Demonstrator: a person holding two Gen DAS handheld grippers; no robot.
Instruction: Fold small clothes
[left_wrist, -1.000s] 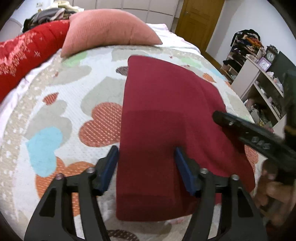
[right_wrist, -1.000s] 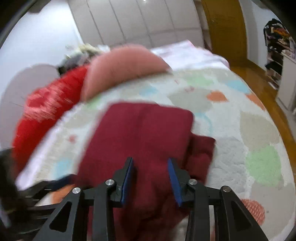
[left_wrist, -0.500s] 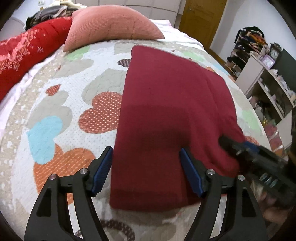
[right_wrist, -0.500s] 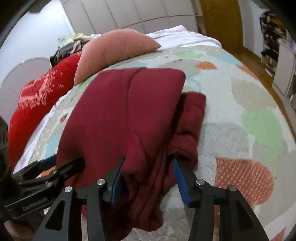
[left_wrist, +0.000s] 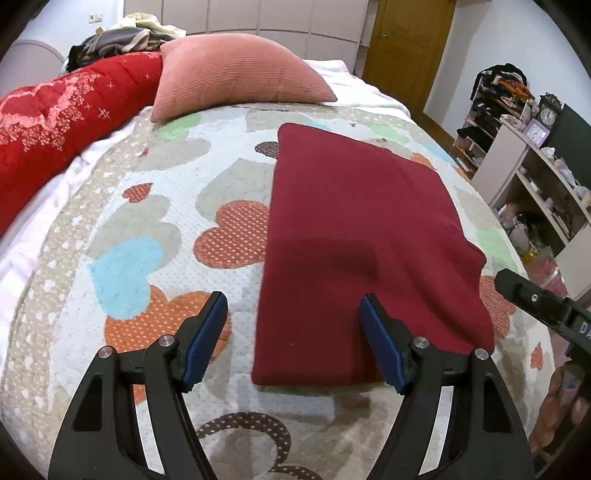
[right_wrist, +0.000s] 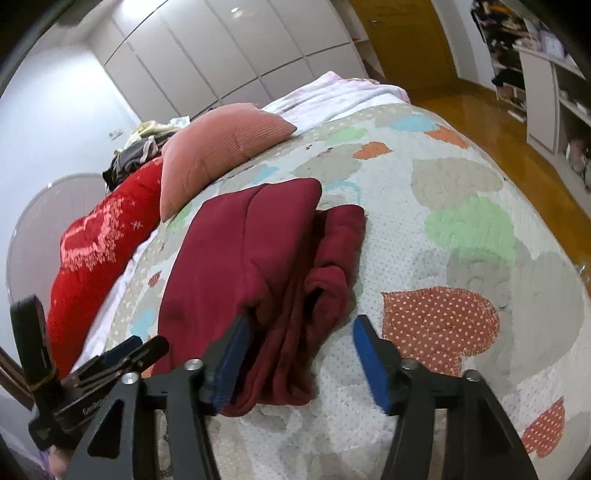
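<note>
Maroon garment (left_wrist: 362, 236) flat on quilt (left_wrist: 147, 206); right gripper (right_wrist: 299, 354) opening, released since before; left gripper (left_wrist: 295, 339) wide, empty.

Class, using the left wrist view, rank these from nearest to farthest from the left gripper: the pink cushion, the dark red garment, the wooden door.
1. The dark red garment: on the quilt, its near edge lying between the open fingers of the left gripper.
2. The pink cushion: beyond the garment, toward the head of the bed.
3. The wooden door: in the back wall, upper right.
</note>
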